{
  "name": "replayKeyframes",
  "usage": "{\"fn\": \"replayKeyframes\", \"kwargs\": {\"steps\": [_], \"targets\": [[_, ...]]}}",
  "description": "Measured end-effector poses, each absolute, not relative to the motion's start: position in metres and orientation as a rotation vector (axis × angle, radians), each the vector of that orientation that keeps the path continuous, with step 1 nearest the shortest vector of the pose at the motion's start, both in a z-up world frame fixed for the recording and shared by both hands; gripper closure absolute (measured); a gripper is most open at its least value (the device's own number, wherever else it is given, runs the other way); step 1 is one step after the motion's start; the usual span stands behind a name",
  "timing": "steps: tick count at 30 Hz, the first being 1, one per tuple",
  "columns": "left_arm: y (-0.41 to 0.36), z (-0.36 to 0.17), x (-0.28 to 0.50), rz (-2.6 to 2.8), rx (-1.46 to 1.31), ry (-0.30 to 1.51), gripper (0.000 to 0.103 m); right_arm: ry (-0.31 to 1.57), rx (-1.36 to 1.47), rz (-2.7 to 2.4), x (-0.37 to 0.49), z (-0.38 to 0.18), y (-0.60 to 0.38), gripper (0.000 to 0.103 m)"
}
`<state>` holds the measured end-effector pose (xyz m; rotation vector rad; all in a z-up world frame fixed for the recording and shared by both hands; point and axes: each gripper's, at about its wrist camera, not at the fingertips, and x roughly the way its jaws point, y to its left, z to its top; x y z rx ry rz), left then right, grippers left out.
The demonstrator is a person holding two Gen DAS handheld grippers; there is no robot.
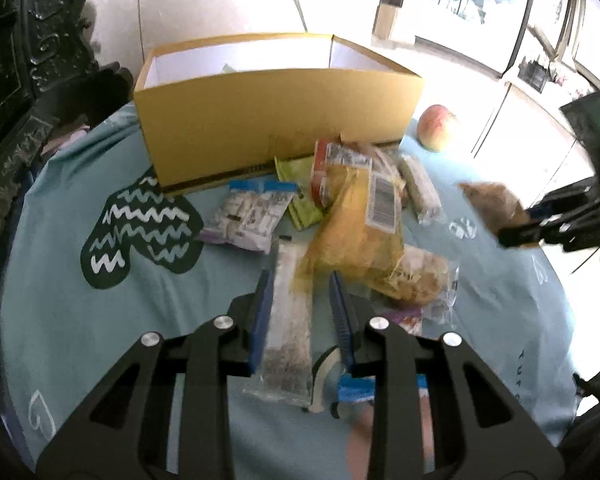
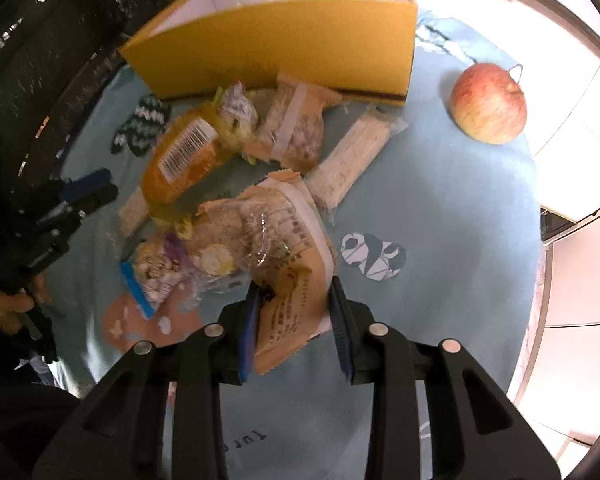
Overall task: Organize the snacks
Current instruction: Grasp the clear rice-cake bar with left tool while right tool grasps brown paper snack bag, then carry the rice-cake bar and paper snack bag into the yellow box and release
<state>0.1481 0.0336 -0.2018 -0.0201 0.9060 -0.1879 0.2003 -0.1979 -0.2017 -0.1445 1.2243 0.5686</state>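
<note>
A pile of wrapped snacks lies on a light blue tablecloth [image 1: 80, 312] in front of an open yellow cardboard box [image 1: 268, 128]. My left gripper [image 1: 300, 300] is open, its blue-padded fingers either side of a long clear snack bar packet [image 1: 288, 320] on the cloth. A yellow bag with a barcode [image 1: 356, 224] lies just beyond it. My right gripper [image 2: 296, 304] is shut on a tan bread packet [image 2: 288, 276] and shows at the right edge of the left wrist view [image 1: 540, 220]. The box also shows in the right wrist view [image 2: 284, 44].
A red-yellow apple [image 2: 488, 102] sits on the cloth right of the box. A white wrapped bar [image 2: 352, 156] and blue-edged packets [image 1: 252, 212] lie among the pile. The round table's edge curves at left and right; dark carved furniture [image 1: 32, 40] stands at the left.
</note>
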Motion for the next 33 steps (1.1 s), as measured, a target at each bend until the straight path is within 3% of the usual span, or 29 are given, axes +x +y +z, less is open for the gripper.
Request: {"fn": "replayKeyframes", "kwargs": {"steps": [3, 4, 6, 8, 9, 10, 20, 33], "targets": [[0.028, -0.225, 0.149, -0.159, 0.032, 0.982, 0.07, 1.233, -0.153, 0.549, 0.194, -0.202, -0.203, 0.07], [0.026, -0.232, 0.151, -0.139, 0.056, 0.983, 0.046, 1.237, -0.151, 0.545, 0.192, -0.202, -0.204, 0.07], [0.024, -0.244, 0.156, -0.076, 0.107, 0.994, 0.011, 1.249, -0.153, 0.537, 0.185, -0.206, -0.202, 0.07], [0.025, -0.257, 0.161, -0.057, 0.101, 1.041, 0.014, 1.257, -0.166, 0.541, 0.178, -0.207, -0.199, 0.07], [0.028, -0.257, 0.16, -0.071, 0.059, 1.039, 0.038, 1.257, -0.179, 0.544, 0.175, -0.207, -0.196, 0.07], [0.03, -0.253, 0.158, -0.071, 0.046, 1.024, 0.074, 1.254, -0.188, 0.547, 0.173, -0.207, -0.195, 0.07], [0.037, -0.168, 0.128, -0.135, -0.047, 0.855, 0.075, 1.177, -0.127, 0.571, 0.177, -0.179, -0.2, 0.07], [0.036, -0.031, 0.18, -0.108, -0.045, 0.586, 0.075, 0.853, -0.05, 0.641, 0.233, -0.018, -0.177, 0.07]]}}
